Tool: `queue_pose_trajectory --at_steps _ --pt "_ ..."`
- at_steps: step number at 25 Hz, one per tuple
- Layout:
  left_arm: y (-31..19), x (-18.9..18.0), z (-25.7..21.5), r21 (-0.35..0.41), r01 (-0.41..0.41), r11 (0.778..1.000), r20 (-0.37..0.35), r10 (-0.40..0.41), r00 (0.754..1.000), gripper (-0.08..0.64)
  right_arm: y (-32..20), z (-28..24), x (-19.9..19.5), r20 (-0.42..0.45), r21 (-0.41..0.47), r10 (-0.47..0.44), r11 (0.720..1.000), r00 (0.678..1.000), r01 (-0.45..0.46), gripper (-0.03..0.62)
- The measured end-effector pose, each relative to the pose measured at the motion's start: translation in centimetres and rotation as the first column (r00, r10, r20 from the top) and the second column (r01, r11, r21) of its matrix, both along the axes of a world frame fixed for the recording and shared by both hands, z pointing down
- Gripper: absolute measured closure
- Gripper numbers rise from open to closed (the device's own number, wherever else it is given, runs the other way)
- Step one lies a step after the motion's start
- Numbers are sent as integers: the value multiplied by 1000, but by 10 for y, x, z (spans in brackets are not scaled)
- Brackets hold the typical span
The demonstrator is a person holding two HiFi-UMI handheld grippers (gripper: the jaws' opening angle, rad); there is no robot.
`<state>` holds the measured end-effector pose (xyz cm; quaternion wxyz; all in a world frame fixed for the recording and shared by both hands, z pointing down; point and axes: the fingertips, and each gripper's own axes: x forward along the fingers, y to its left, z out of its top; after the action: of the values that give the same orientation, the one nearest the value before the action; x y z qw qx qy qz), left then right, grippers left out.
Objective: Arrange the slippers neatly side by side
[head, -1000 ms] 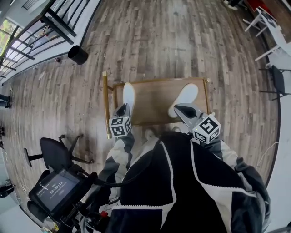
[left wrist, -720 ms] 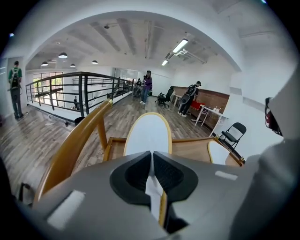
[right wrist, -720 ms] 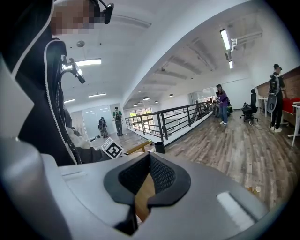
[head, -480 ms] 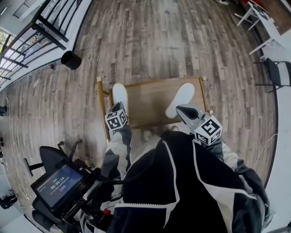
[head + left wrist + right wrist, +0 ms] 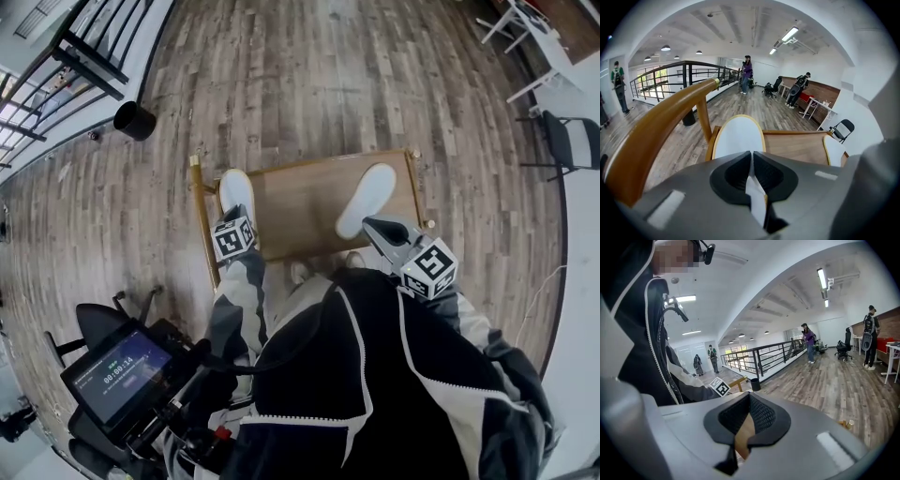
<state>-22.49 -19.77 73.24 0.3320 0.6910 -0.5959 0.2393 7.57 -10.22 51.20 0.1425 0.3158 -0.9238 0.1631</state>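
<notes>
Low wooden table [image 5: 305,202] on a plank floor [image 5: 309,75], with a raised rim and short posts at its corners.

Left slipper [image 5: 234,192]: white, lying along the table's left edge with its toe toward the far-left corner. In the left gripper view its pale sole with a yellow border [image 5: 738,136] fills the space just ahead of the jaws.

Left gripper [image 5: 234,219]: at the heel end of the left slipper. Its jaws are pressed nearly together [image 5: 751,157], pinching a thin white strip of the slipper's edge.

Right slipper [image 5: 366,199]: white, lying on a diagonal near the table's right edge. The toe points toward the far-right corner and the heel toward the near edge. It is well apart from the left slipper and not parallel to it.

Right gripper [image 5: 373,226]: over the near-right part of the table, just beside the right slipper's heel. Its jaws are pressed together [image 5: 749,397] with nothing held; only brown wood shows through the slit.

Surroundings: a black bin [image 5: 134,120] stands on the floor beyond the far-left corner, by a dark railing [image 5: 89,47]. An office chair [image 5: 103,323] and a lit screen [image 5: 122,370] are at the operator's left.
</notes>
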Motion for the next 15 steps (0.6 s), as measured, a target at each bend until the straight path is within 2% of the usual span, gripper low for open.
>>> queue_pose_trajectory --at_steps 4,11,15 --pt "0 0 24 -43 -5 999 -6 5 1000 529 -7 7 1 -5 -8 5 1000 1000 -5 588" --pt "5 0 29 -63 -15 998 -2 15 1000 526 -1 6 2 -14 -17 10 1000 1000 -10 588" --pt "2 4 30 -70 -36 997 3 36 999 443 0 6 3 -13 -15 14 1000 1000 -14 588"
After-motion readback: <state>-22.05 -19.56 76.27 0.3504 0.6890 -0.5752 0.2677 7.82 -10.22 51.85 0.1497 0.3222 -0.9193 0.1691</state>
